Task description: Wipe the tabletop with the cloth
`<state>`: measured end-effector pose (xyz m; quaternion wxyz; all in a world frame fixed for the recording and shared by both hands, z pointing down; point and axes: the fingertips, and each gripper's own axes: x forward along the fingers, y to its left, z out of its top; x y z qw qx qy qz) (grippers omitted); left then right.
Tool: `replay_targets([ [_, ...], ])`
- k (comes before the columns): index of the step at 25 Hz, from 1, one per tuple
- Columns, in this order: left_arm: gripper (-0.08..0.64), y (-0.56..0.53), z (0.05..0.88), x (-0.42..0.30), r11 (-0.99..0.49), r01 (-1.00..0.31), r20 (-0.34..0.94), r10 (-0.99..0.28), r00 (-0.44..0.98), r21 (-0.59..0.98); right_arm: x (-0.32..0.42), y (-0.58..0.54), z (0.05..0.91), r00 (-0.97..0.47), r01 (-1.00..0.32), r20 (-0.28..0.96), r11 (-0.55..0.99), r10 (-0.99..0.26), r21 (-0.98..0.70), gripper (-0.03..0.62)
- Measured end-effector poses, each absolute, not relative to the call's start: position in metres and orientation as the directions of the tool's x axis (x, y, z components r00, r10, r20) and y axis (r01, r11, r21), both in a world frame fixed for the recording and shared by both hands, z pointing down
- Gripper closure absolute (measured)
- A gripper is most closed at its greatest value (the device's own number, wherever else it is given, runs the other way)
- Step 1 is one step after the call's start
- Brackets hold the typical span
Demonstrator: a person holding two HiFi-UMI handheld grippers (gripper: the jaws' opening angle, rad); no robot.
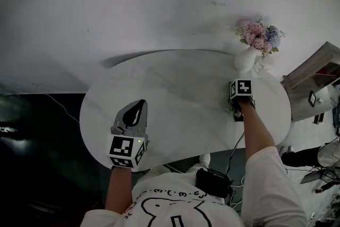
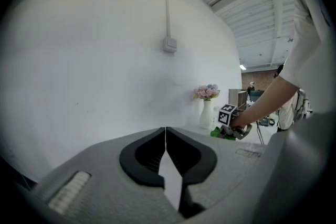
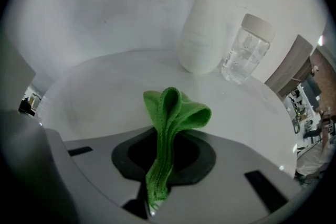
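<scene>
The green cloth (image 3: 170, 123) is clamped in the right gripper (image 3: 167, 136) over the tabletop (image 3: 100, 92); the left gripper (image 2: 166, 131) is closed, empty. The vase (image 3: 205, 18) and glass jar (image 3: 245, 50) just beyond could be toppled by a wide sweep

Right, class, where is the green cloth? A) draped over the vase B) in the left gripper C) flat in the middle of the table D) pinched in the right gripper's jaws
D: the right gripper view shows the green cloth clamped between the jaws of the right gripper.
</scene>
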<state>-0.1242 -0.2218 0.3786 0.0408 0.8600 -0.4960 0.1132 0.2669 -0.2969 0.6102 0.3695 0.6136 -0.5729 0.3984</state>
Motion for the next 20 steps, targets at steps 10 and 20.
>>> replay_targets([
  [10, 0.541, -0.218, 0.377, -0.169, -0.467, -0.884, 0.215, -0.866, 0.451, -0.031, 0.224, -0.296, 0.608, 0.009, -0.998, 0.911, -0.056, -0.413, -0.016, 0.546],
  [20, 0.541, -0.21, 0.378, -0.208, -0.434, -0.901, 0.2, -0.883, 0.424, -0.006, 0.179, -0.295, 0.608, -0.004, -0.999, 0.908, -0.027, -0.418, -0.017, 0.546],
])
